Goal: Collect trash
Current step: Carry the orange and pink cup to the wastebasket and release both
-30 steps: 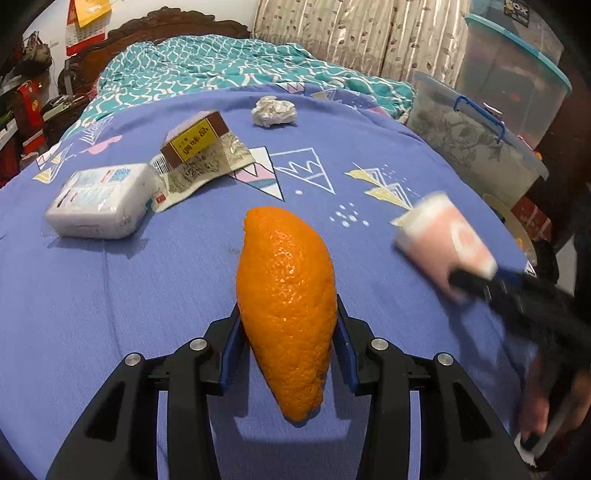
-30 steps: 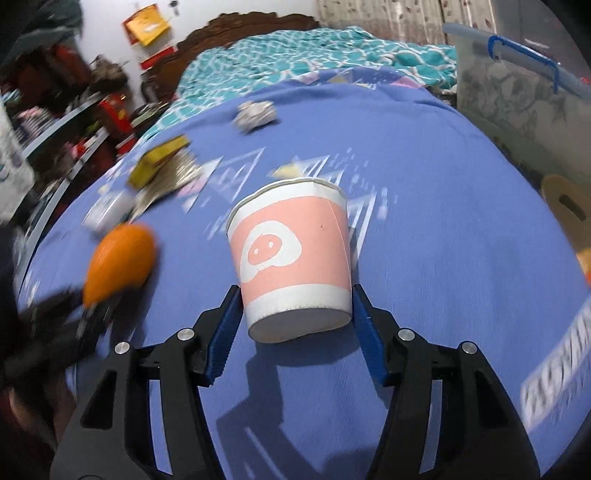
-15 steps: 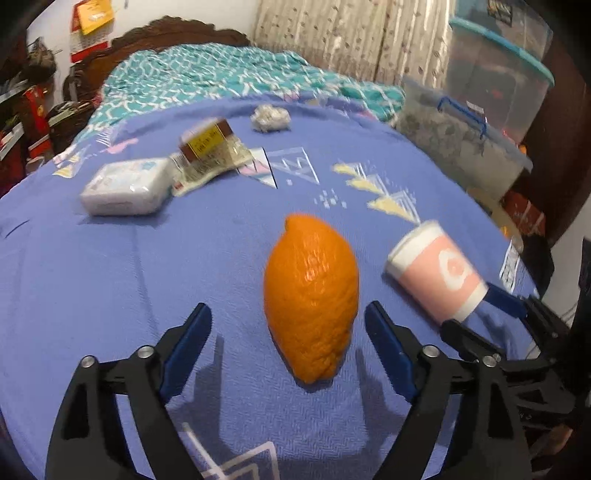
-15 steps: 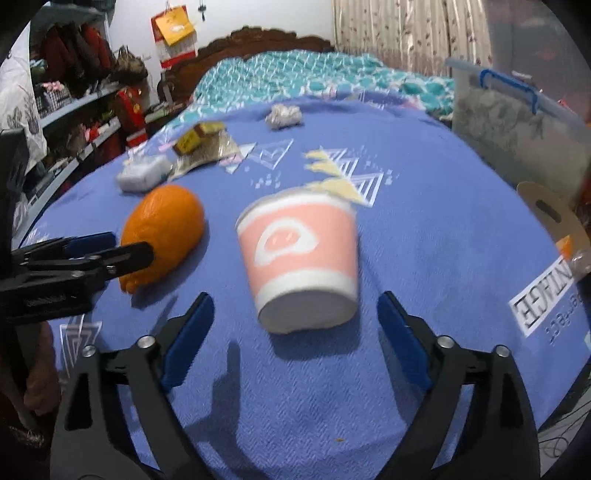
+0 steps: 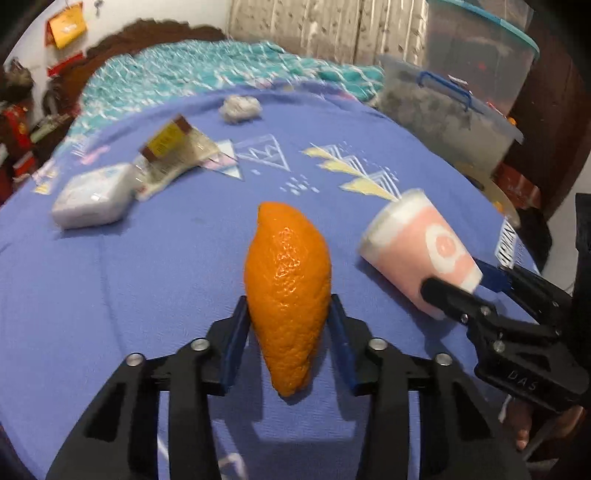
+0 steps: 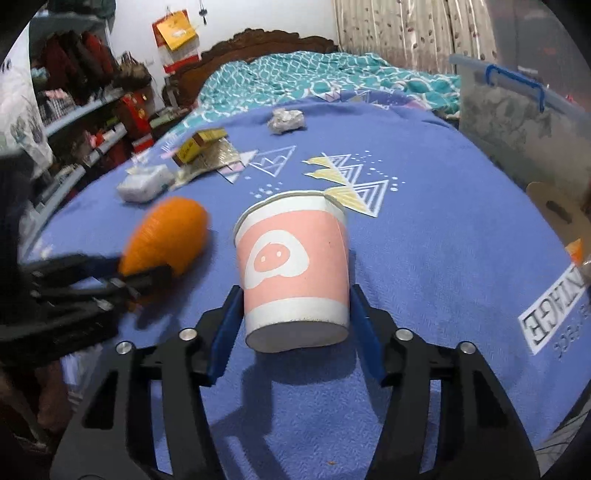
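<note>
From the left wrist we looked low and close over the blue bedspread (image 5: 147,295) toward the headboard (image 5: 147,33); our right-wrist view faced likewise, and both shared the crumpled paper (image 5: 239,108) (image 6: 286,120) between them

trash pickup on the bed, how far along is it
Nothing looks binned yet; no bin is in view. In hand: the left gripper is shut on the orange peel, and the right gripper is shut on the pink paper cup. Left on the blue blanket: a crumpled paper ball, a yellow-labelled wrapper and a white tissue pack.
</note>
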Demonstrator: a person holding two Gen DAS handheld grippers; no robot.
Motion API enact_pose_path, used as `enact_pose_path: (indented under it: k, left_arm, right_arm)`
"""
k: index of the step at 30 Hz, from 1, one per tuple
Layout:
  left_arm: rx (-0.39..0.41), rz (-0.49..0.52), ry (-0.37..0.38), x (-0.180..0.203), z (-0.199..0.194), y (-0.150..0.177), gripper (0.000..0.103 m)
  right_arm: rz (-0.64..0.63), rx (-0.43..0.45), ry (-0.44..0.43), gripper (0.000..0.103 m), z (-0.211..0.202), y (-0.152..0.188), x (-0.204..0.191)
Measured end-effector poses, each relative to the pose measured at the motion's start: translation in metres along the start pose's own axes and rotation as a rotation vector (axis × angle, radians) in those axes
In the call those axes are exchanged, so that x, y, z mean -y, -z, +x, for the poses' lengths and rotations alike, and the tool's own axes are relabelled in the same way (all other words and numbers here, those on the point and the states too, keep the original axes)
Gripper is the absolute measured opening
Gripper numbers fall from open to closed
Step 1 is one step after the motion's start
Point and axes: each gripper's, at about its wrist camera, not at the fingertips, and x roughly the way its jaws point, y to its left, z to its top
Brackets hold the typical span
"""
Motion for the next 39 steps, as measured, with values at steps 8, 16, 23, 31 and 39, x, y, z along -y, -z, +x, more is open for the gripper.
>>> enact_pose_path:
  k: [8,16,23,31,39]
  left_arm:
    - [-0.015,0.03,0.146,0.035,0.008,-0.025,0.036]
    - [-0.069,0.187,0.258,0.133,0.053,-0.082,0.036]
    - [-0.11,0.321,0.359,0.245,0.109,-0.147,0.036]
    - [-0.158,0.389,0.398,0.345,0.176,-0.194,0.039]
    - [-0.155,0.375,0.368,0.365,0.201,-0.209,0.055]
  right_arm:
    - [0.102,0.122,0.041,0.056,-0.027,-0.006,0.035]
    - [0.283,0.211,0.149,0.056,-0.055,-0.011,0.128]
    - [0.524,0.265,0.258,0.056,-0.08,-0.018,0.259]
    - [0.685,0.267,0.336,0.058,-0.08,-0.022,0.365]
    - [0.721,0.269,0.349,0.075,-0.065,-0.028,0.397]
